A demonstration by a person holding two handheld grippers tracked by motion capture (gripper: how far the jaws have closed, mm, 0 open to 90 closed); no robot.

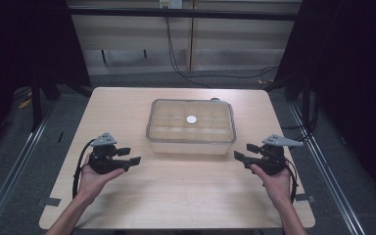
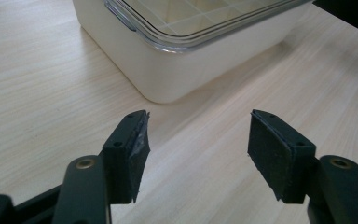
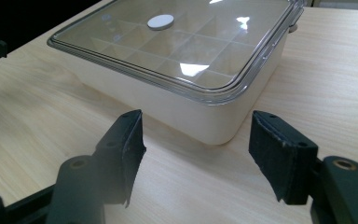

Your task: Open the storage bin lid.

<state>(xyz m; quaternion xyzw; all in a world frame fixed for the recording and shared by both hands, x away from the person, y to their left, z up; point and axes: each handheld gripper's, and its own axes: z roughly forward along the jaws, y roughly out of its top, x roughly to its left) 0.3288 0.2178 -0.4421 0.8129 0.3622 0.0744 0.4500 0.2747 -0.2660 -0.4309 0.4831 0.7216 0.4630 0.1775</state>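
Box [image 1: 191, 128] mid-desk [image 1: 176, 196], lid [image 3: 177, 42] on, both tongs (left [image 1: 133, 159], right [image 1: 241, 155]) gaping empty at its near corners; uneven pinch could skid box or pop lid askew

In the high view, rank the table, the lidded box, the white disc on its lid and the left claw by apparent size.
1. Table
2. Lidded box
3. Left claw
4. White disc
The claw sits nearer the camera, but the gaps are wide enough that the order holds.

One lidded box [image 1: 191, 128], one white disc [image 1: 191, 119], two grippers, one table [image 1: 176, 196]
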